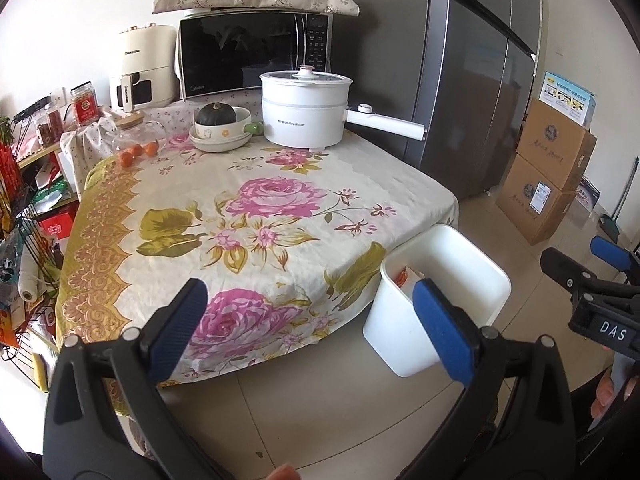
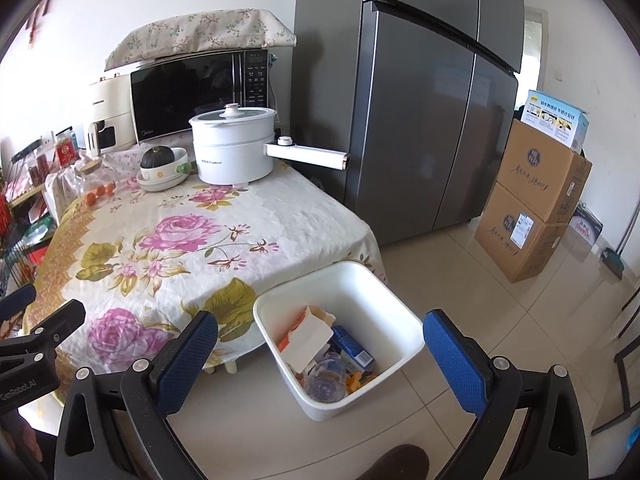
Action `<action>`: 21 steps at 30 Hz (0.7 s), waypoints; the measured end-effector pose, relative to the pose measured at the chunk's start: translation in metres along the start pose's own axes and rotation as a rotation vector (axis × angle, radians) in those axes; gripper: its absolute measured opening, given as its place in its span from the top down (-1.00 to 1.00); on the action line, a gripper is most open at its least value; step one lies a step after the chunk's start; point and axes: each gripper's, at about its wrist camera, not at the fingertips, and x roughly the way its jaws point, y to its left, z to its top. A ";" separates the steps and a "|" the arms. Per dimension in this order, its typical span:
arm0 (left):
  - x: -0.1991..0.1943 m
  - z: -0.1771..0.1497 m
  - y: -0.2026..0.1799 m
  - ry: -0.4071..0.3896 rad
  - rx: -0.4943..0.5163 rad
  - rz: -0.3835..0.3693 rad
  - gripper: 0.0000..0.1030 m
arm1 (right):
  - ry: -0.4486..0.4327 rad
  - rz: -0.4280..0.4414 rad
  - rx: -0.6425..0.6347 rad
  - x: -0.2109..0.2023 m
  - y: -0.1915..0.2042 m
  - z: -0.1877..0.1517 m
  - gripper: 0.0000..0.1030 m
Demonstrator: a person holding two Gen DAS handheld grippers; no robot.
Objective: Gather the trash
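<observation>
While both claws, left claw [image 1: 316, 324] and right claw [image 2: 320, 356], gape empty, scan bench [image 1: 256, 184] for leftovers; white bin [image 2: 400, 308] holds trash.

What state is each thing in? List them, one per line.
left claw: open, empty
right claw: open, empty
white bin: on the floor beside the table, no lid, trash inside
electric pot: lid on
microwave: door shut
fridge: doors shut
cardboard boxes: stacked, closed

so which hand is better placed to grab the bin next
Right, likely. Its open tongs frame the white bin on the floor; the left tongs, also open, sit over the tablecloth corner.
</observation>
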 end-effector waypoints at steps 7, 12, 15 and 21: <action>0.002 -0.001 0.000 0.011 -0.001 -0.003 -0.98 | 0.000 -0.008 -0.004 0.000 0.000 -0.001 -1.00; 0.002 -0.001 0.000 0.011 -0.001 -0.005 -0.98 | 0.003 -0.011 0.001 0.000 -0.001 0.000 -1.00; 0.001 -0.001 -0.001 0.009 0.001 -0.005 -0.98 | 0.003 -0.010 0.001 0.000 -0.002 0.000 -1.00; 0.001 -0.001 -0.001 0.008 0.000 -0.006 -0.98 | -0.001 -0.013 0.007 0.000 -0.004 0.001 -1.00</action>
